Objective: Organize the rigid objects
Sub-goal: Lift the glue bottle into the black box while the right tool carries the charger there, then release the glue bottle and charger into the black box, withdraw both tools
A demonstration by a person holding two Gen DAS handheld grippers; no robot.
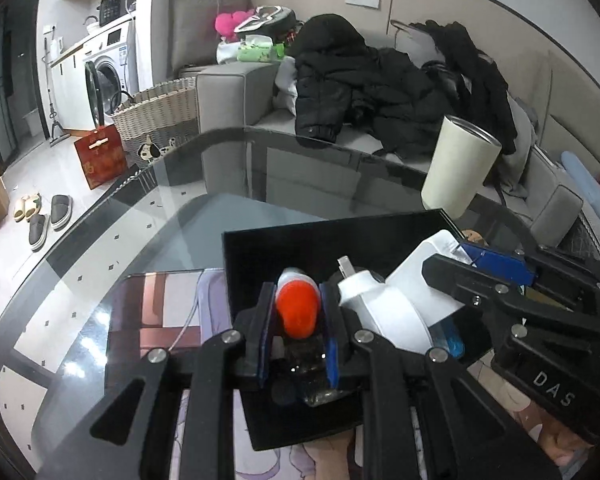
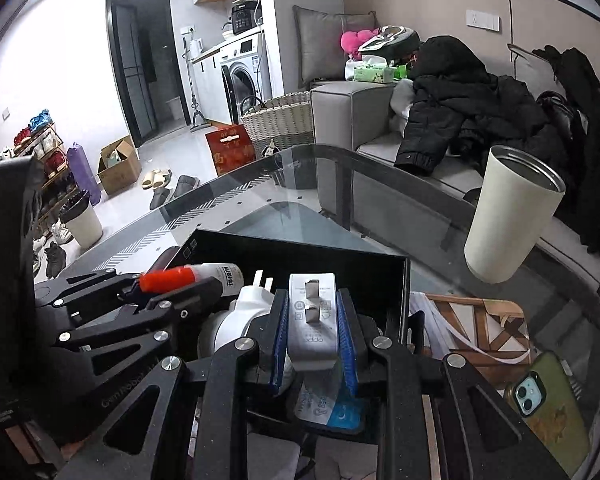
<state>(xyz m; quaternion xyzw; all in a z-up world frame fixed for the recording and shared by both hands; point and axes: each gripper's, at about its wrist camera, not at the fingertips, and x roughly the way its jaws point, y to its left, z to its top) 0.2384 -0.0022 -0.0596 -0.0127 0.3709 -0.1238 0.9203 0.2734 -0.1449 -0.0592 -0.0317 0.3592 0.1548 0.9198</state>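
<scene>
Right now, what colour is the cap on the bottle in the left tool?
Orange-red cap, on a white bottle; clearest in the left wrist view.

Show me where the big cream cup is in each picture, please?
Left wrist view: the cream cup stands at the right, upper middle, on the glass table, beyond the black box.
Right wrist view: the cream cup stands at the right, middle height, past the box's right corner.
Shared landmark: the black coat on the sofa lies behind it in both views.
</scene>
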